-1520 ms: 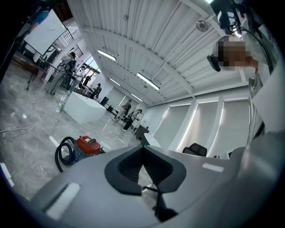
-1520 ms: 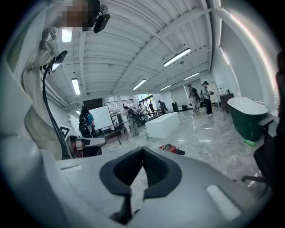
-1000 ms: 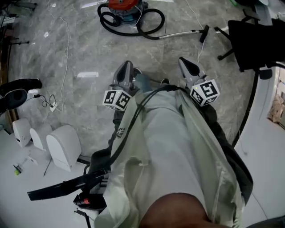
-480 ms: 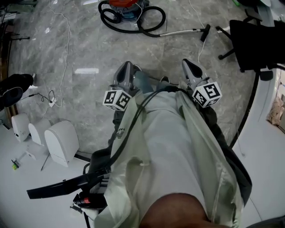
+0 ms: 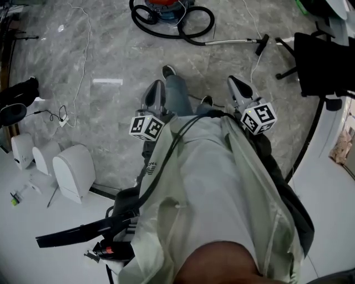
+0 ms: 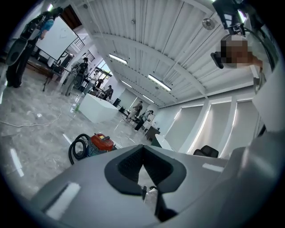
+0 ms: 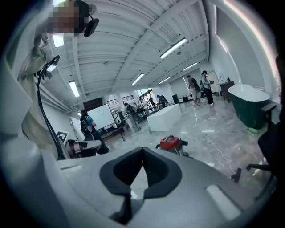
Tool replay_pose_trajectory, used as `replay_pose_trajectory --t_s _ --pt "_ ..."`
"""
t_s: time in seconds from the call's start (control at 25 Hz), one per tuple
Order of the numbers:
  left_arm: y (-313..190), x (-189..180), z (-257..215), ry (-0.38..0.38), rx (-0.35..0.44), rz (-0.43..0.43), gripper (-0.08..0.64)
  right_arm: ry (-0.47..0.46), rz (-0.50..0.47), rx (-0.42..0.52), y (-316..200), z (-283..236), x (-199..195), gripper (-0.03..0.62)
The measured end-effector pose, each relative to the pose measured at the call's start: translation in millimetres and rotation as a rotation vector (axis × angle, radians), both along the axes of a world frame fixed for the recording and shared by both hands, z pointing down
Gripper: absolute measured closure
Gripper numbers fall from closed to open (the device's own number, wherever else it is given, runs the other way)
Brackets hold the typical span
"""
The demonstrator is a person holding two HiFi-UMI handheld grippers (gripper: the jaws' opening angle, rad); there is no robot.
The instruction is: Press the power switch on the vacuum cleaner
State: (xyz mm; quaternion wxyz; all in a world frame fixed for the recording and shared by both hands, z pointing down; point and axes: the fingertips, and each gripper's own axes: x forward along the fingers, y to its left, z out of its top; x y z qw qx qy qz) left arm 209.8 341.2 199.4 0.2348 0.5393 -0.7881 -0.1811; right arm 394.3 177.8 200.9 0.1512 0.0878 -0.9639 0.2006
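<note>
Left hand-held gripper (image 5: 157,84) and right hand-held gripper (image 5: 233,81) are pointing forward, jaws pressing together, gripping nothing. Red vacuum cleaner (image 5: 166,4) is sitting well ahead on the floor (image 5: 111,50).

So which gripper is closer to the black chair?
Right. The right gripper has the black chair off to its right; the left gripper sits farther away, further left.

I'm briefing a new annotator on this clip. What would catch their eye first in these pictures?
The red-topped canister vacuum cleaner with its coiled black hose sits at the head view's top edge, ahead on the grey marbled floor. Nearer, the left gripper and right gripper, both shut and empty, jut forward on either side of the person's pale jacket, well short of the vacuum.
</note>
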Motion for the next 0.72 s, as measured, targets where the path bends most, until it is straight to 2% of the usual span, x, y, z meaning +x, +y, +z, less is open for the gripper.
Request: replay_pose_trajectory --t_s 0.2,0.4,0.6,0.72 --pt "-33.3 -37.8 11.0 0.039 0.012 0.068 0.557 0.055 0.084 -0.023 -24.0 10.1 -28.9 0.591" --pt "-58.4 -130.3 7.9 0.058 0.007 0.116 0.557 0.110 0.130 -0.045 -40.5 12.5 -108.4 0.591" --pt "-66.4 -165.5 0.0 0.031 -0.008 0.159 0.557 0.096 0.201 -0.065 -45.7 14.8 -125.4 0.591" --pt "-72.2 -221.5 0.0 0.030 -0.018 0.171 0.557 0.104 0.216 -0.067 -49.3 14.8 -174.1 0.591"
